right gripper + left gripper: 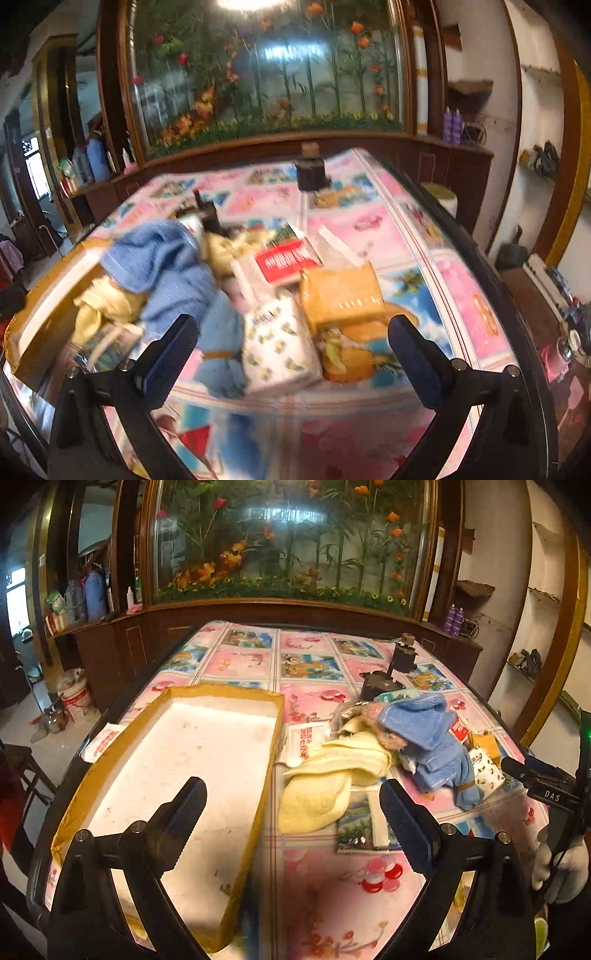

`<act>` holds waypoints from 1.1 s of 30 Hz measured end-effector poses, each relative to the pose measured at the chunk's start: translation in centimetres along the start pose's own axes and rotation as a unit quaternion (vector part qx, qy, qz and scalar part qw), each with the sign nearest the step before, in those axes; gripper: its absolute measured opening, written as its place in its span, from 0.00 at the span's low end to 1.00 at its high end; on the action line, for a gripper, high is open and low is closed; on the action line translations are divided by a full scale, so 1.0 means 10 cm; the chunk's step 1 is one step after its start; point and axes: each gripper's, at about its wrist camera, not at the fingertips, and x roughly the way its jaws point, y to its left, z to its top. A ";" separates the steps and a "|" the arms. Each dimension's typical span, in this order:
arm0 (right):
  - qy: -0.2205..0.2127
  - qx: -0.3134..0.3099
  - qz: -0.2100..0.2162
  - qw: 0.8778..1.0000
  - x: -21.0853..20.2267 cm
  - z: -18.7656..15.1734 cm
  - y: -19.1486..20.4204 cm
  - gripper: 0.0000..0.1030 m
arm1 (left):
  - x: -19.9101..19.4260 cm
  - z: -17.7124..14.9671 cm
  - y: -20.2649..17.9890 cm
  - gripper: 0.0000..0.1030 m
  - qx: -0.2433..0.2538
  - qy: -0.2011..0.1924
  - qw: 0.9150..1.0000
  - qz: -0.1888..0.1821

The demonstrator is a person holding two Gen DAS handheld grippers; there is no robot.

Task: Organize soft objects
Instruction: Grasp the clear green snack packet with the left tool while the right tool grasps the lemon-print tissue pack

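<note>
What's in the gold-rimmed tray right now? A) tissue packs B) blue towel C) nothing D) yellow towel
C: in the left wrist view the tray shows only its bare white bottom, while the yellow towel and blue towel lie on the tablecloth to its right.

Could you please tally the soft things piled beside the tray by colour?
Blue cloth: 1
Yellow towel: 1
White tissue pack with yellow print: 1
Orange tissue pack: 1
Red-and-white tissue pack: 1
Total: 5; others may lie hidden under the pile.
</note>
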 end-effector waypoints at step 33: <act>0.044 0.037 0.063 0.996 0.06 -0.16 -0.17 0.99 | 0.66 -0.50 -0.75 0.62 0.039 0.151 0.984 -0.080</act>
